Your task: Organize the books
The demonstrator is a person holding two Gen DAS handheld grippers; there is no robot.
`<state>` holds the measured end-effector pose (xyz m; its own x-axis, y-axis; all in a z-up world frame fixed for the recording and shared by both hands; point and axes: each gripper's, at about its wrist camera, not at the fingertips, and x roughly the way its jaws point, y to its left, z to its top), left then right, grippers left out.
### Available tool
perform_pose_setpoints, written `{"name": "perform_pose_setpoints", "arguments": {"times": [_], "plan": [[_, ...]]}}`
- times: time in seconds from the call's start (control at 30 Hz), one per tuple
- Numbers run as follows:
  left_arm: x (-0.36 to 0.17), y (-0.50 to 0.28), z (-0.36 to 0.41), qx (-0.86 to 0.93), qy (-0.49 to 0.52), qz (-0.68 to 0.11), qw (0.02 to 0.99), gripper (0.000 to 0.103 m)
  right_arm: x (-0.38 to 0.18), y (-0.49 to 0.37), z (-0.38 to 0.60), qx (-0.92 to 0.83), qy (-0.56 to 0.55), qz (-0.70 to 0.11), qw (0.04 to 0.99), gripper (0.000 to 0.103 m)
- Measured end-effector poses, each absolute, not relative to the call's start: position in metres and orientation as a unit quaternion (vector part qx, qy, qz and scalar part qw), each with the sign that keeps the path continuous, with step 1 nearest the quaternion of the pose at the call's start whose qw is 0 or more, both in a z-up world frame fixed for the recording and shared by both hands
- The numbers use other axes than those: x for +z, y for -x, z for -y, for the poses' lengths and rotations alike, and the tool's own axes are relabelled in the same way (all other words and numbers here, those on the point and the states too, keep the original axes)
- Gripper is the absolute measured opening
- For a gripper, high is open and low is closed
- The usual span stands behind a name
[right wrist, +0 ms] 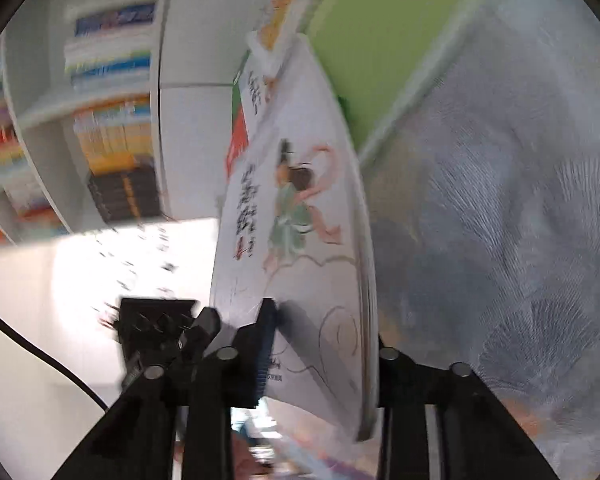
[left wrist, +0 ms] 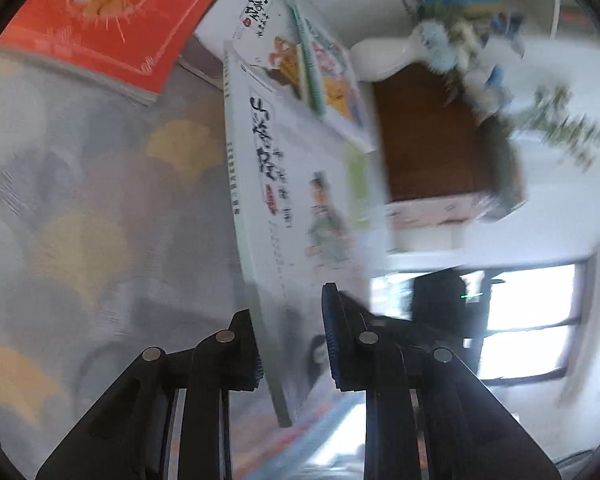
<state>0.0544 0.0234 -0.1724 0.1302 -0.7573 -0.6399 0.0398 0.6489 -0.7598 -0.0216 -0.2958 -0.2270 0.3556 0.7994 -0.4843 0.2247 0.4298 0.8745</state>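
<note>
Both claws are clamped on the same white book (left wrist: 300, 208): left claw (left wrist: 292, 352) and right claw (right wrist: 320, 360) pinch its near edge, tilted above the patterned cloth (left wrist: 100, 200), red book (left wrist: 108, 20) farther left.

Both views sit just behind their own gripper's two fingers, at the bottom of each frame, and look forward and downward, rolled and motion-blurred. The left wrist view faces a patterned cloth (left wrist: 80, 208) at left, a window at lower right. The right wrist view faces bookshelves (right wrist: 112, 128) at upper left. Both share one close white illustrated book (left wrist: 292, 208) (right wrist: 300, 232) at centre.
</note>
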Motion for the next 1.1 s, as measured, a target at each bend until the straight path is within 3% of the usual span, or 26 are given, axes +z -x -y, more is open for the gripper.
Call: {"name": "perform_pose_setpoints", "arguments": {"times": [0.17, 0.5, 0.9, 1.1], "plan": [[-0.17, -0.042, -0.001, -0.279, 0.165, -0.617, 0.717, 0.022, -0.176, 0.025, 0.255, 0.188, -0.279, -0.539, 0.772, 0.024], [-0.122, -0.021, -0.03, -0.301, 0.144, -0.569, 0.752, 0.026, -0.12, 0.05, 0.196, 0.169, -0.077, -0.484, 0.855, 0.021], [-0.057, -0.033, -0.159, -0.243, 0.171, -0.492, 0.819, 0.026, -0.06, 0.031, 0.093, 0.229, -0.037, -0.413, 0.881, 0.021], [-0.058, -0.061, -0.254, -0.182, 0.203, -0.464, 0.843, 0.027, -0.052, -0.01, -0.001, 0.282, -0.023, -0.396, 0.874, 0.021]]}}
